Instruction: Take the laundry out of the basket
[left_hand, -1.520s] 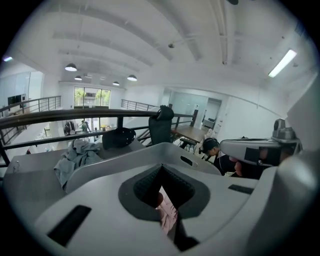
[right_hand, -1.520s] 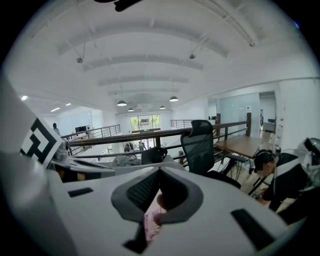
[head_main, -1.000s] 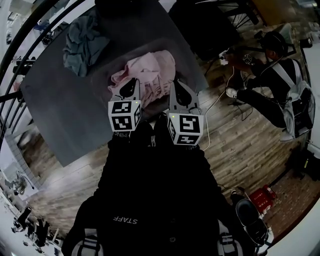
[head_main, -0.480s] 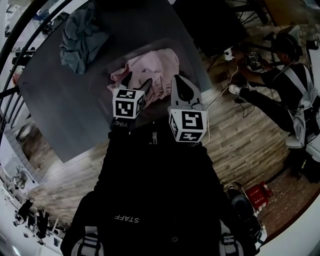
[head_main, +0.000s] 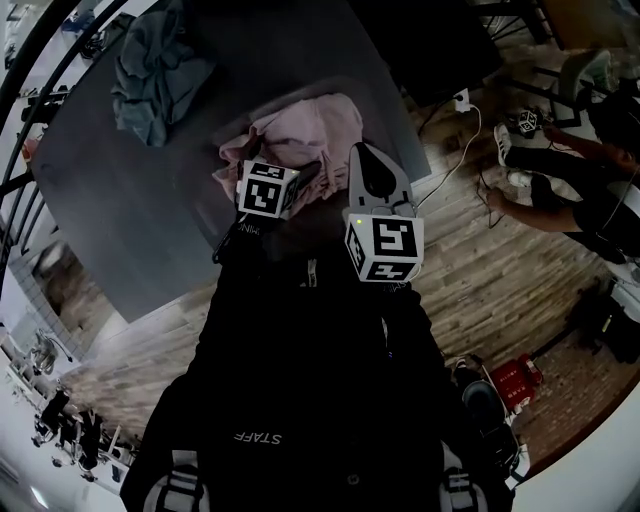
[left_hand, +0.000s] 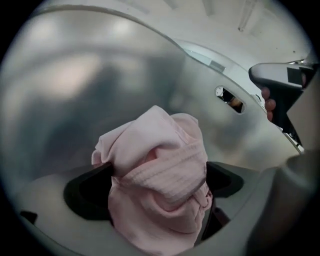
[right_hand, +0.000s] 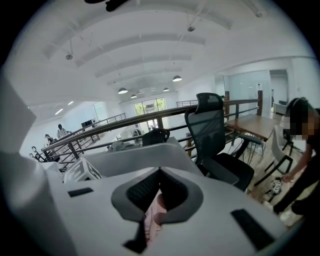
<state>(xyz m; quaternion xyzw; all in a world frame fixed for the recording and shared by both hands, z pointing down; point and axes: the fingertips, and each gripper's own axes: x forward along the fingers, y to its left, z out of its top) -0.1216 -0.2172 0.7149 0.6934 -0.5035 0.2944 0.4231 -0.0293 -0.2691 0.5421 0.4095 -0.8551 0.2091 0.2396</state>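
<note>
Right gripper (right_hand: 159, 194) has its fingers clamped on a thin edge of the pink garment (left_hand: 160, 150). The left gripper (left_hand: 156, 187) fingers are opening wide, with a bunched fold sitting loose between them. The rest is heaped on the desk (head_main: 140, 210). It looks soft, light and floppy, so I'd pinch a thick fold. Farther back sits a blue-grey garment (head_main: 150, 70).

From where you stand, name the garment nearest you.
The pink garment, bunched at the table's near edge; the blue-grey garment lies at its far corner.
</note>
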